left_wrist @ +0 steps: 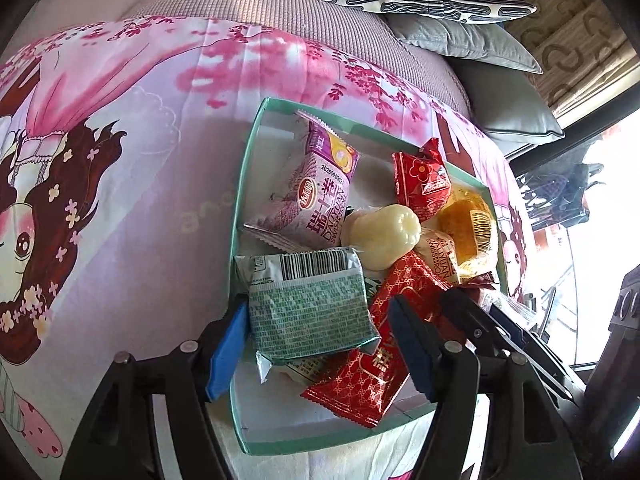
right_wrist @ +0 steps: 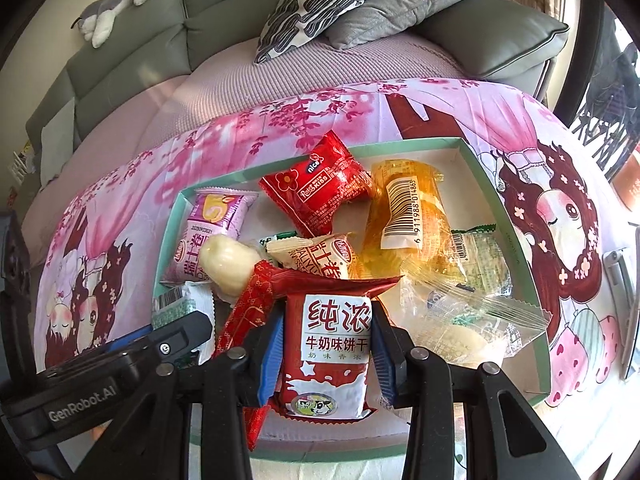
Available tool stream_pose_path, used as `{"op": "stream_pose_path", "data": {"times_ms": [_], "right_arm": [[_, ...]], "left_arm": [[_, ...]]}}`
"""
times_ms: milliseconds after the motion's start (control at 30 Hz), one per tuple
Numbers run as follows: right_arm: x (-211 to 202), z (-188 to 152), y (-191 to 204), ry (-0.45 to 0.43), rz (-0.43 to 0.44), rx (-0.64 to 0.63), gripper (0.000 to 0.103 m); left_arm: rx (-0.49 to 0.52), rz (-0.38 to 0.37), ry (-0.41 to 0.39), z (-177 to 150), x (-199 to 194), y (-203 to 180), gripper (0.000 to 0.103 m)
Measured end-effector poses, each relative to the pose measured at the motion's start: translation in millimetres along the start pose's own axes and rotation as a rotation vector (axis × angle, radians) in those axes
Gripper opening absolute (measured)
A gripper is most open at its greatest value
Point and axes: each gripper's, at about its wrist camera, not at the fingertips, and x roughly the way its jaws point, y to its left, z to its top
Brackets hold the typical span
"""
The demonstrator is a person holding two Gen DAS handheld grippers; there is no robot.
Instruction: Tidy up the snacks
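Observation:
A shallow green-edged box (left_wrist: 245, 184) (right_wrist: 506, 196) lies on a pink cartoon-print cloth and holds several wrapped snacks. My left gripper (left_wrist: 320, 344) is over the box's near left corner, its blue pads on either side of a green-and-silver packet (left_wrist: 308, 304); the packet also shows in the right wrist view (right_wrist: 180, 304). My right gripper (right_wrist: 326, 354) is shut on a red-and-white milk biscuit packet (right_wrist: 328, 348) above the box's near side. In the box lie a purple swiss roll packet (left_wrist: 316, 192) (right_wrist: 212, 232), a red Rose Kiss packet (left_wrist: 422, 180) (right_wrist: 320, 184), a yellow cake packet (right_wrist: 404, 216) and a red patterned packet (left_wrist: 384, 340).
A pale wax-apple-like fruit (left_wrist: 380, 236) (right_wrist: 228, 264) lies among the snacks. A clear wrapper (right_wrist: 472, 312) sits at the box's right. Behind the cloth are a sofa seat (right_wrist: 224, 96), patterned pillow (right_wrist: 324, 4) and grey cushions (left_wrist: 512, 108). A plush toy (right_wrist: 116, 4) lies on the sofa back.

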Motion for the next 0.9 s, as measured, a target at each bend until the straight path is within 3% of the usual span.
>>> {"op": "stream_pose_path", "data": {"times_ms": [67, 200, 333, 633, 800, 900], "right_arm": [[-2.0, -0.1, -0.5, -0.005, 0.0, 0.0, 0.045], [-8.4, 0.0, -3.4, -0.031, 0.005, 0.01, 0.063], [-15.6, -0.3, -0.7, -0.056, 0.01, -0.004, 0.068], [-25.1, -3.0, 2.5, -0.119, -0.004, -0.028, 0.103], [-24.3, -6.1, 4.5, -0.122, -0.015, -0.029, 0.103], [-26.3, -9.7, 5.7, -0.124, -0.021, -0.029, 0.103]], "left_arm": [[0.01, 0.007, -0.009, 0.3, -4.1, -2.2, 0.08], [0.014, 0.023, -0.044, 0.9, -15.1, -3.2, 0.08], [0.021, 0.063, -0.09, 0.2, -26.1, -1.3, 0.091], [0.066, 0.264, -0.226, -4.4, -53.2, 8.4, 0.093], [0.082, 0.413, -0.295, -16.0, -66.0, 12.6, 0.093], [0.085, 0.446, -0.315, -23.8, -72.3, 16.4, 0.093]]}}
